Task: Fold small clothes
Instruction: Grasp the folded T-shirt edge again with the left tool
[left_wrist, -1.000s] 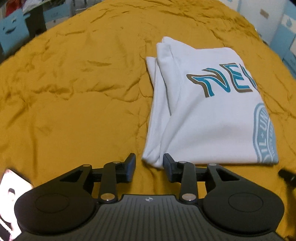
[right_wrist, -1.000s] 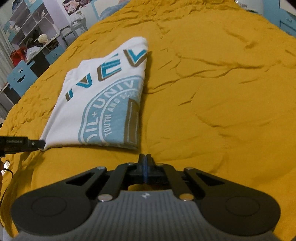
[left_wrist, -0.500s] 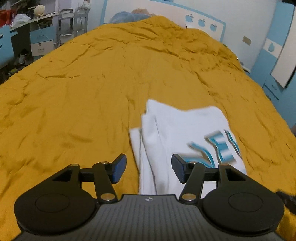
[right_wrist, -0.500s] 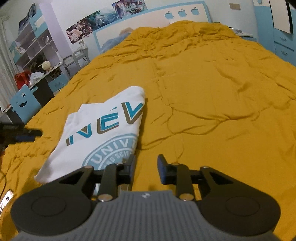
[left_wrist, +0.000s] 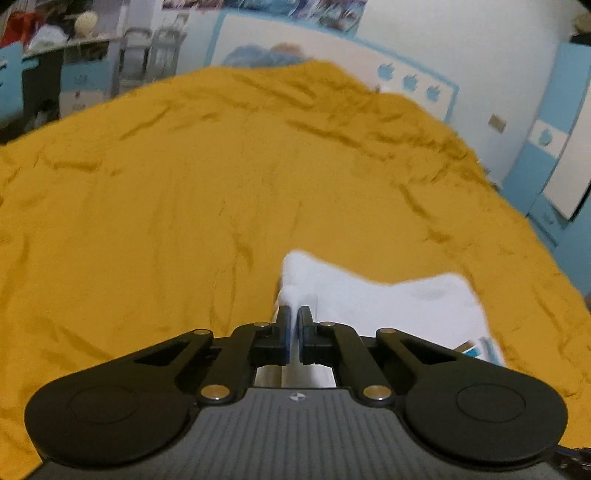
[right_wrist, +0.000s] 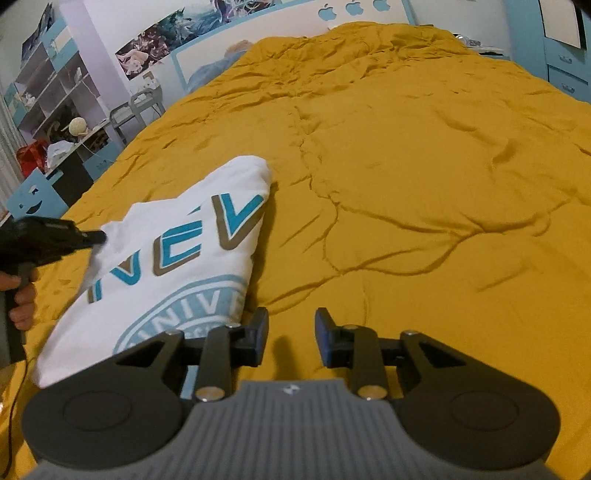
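A folded white T-shirt (right_wrist: 177, 236) with blue and brown lettering lies on the mustard-yellow bedspread (right_wrist: 424, 184). My left gripper (left_wrist: 294, 319) is shut on the shirt's left edge, pinching a fold of white cloth (left_wrist: 299, 295) between its pads. It also shows in the right wrist view (right_wrist: 94, 236), touching the shirt's far left corner. My right gripper (right_wrist: 290, 328) is open and empty, just right of the shirt's near right edge, above the bedspread. The shirt (left_wrist: 388, 306) spreads right of my left gripper.
The bedspread (left_wrist: 184, 203) covers a wide bed. A blue-and-white headboard (right_wrist: 351, 7) stands at the far end. Shelves and a cluttered desk (right_wrist: 55, 110) stand left of the bed. Blue cabinets (left_wrist: 554, 147) stand on the right.
My left gripper moved forward along the shirt's left edge and shut on it. My right gripper opened and moved to the shirt's right side.
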